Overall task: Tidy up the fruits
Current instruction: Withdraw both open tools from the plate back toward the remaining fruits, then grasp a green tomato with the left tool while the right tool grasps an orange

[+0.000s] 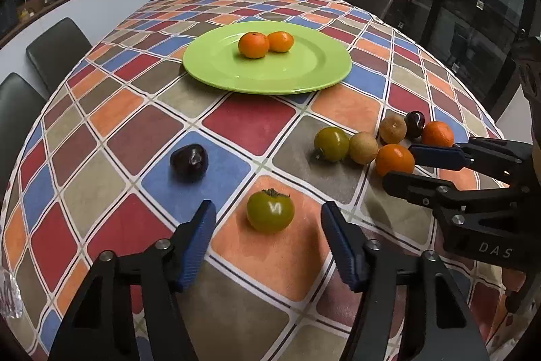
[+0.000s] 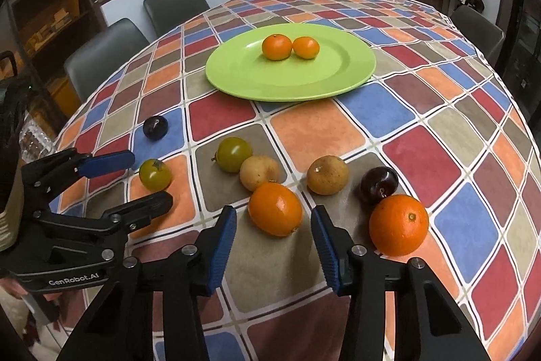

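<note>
Two grippers poised, jaws apart, clamped on nothing. Left gripper (image 1: 268, 246): green persimmon (image 1: 269, 210) dead ahead between fingertips, near tablecloth (image 1: 250, 120) front edge. Right gripper (image 2: 273, 241): orange (image 2: 275, 208) dead ahead likewise. Green plate (image 1: 216, 70) beyond, toward centre.
</note>
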Demonstrator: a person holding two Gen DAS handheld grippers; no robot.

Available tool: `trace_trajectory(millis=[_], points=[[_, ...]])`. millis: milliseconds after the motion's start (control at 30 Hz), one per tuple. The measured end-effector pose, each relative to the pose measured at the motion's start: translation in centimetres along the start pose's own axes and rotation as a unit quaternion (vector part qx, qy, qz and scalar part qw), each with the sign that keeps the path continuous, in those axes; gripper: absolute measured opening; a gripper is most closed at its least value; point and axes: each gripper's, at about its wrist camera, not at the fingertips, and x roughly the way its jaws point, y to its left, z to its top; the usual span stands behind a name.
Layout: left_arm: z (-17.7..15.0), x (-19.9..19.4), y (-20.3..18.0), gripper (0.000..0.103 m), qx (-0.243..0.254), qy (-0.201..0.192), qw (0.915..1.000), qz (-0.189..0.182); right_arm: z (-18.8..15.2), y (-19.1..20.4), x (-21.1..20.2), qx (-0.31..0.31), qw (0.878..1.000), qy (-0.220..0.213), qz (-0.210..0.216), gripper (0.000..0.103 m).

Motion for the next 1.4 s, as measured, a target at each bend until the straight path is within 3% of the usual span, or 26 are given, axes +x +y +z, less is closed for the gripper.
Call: trace_trajectory(millis=[133,200,400,867,1400], points=[[0.2,0.4,0.0,0.050,0.000,0.005,1.0000,-0.005,0.2,0.1,0.2,-0.004,1.000,0.002,0.002,0.042],[0.2,0.6,-0.1,0.040,0.000,0.010,0.9999,-0.007,0.2,0.1,0.3,-0.005,1.000,0.003,0.002,0.041],[0.2,0.9,-0.2,0.029,-0.001,0.015,0.9998,-0.014,0.2,0.1,0.5,-0.006,1.000,0.006,0.003,0.035],[0.3,-0.8,-0.6,0.028,-0.002,-0.001,0.9999,-0.017,0.0,0.5,-0.6,-0.006,1.000,-0.004,0.012,0.035],[1.7,-5.9,-1.4,0.028,-0.001,-0.066,0.9977,-0.015,1.1,1.1,-4.9,-0.010,0.998,-0.058,0.025,0.035]])
